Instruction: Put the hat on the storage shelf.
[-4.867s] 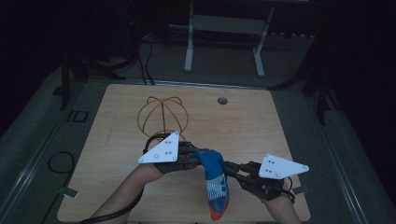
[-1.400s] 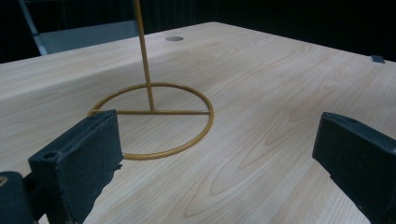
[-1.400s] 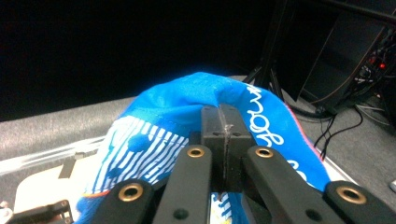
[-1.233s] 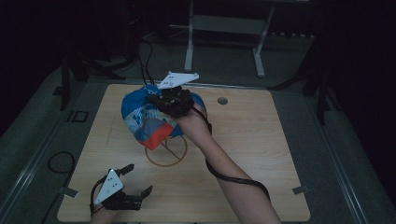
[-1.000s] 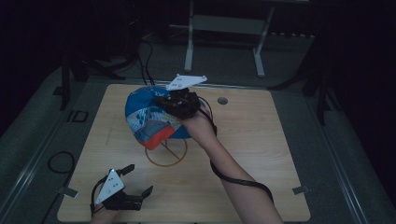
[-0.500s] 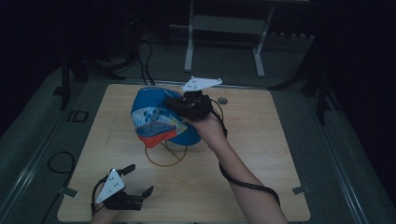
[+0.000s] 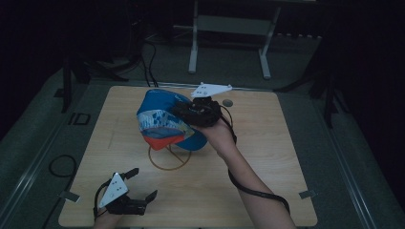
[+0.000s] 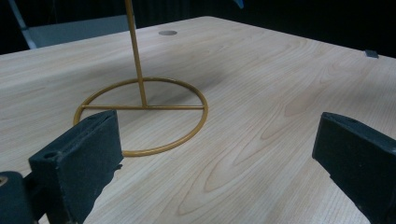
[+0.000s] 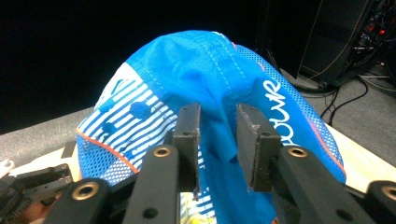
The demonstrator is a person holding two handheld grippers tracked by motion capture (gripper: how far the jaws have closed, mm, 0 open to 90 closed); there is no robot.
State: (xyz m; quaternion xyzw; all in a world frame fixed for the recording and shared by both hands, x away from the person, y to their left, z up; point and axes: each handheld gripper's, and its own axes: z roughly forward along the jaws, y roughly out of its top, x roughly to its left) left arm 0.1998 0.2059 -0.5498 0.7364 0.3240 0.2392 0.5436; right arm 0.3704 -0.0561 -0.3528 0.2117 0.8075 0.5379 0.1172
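A blue mesh cap (image 7: 165,121) with a white striped panel and an orange brim underside hangs over the top of a gold wire stand (image 7: 168,169), tilted toward the left. My right gripper (image 7: 180,110) is at the cap's right side. In the right gripper view, its jaws (image 9: 217,112) have just been opening and stand a little apart, with a fold of the cap (image 9: 210,65) loose between them. My left gripper (image 7: 143,183) rests open near the table's front left. Ahead of its wide jaws (image 8: 215,130) is the stand's pole (image 8: 136,56) and base ring.
The wooden table (image 7: 267,157) has a round grommet hole (image 7: 228,102) near its far edge and a tape mark (image 7: 306,194) at the front right corner. A metal frame leg (image 7: 193,43) and cables stand on the dark floor beyond the table.
My right gripper has shifted right and slightly down at the cap, and its jaws have parted. The cap sits lower over the stand. The left gripper has not moved.
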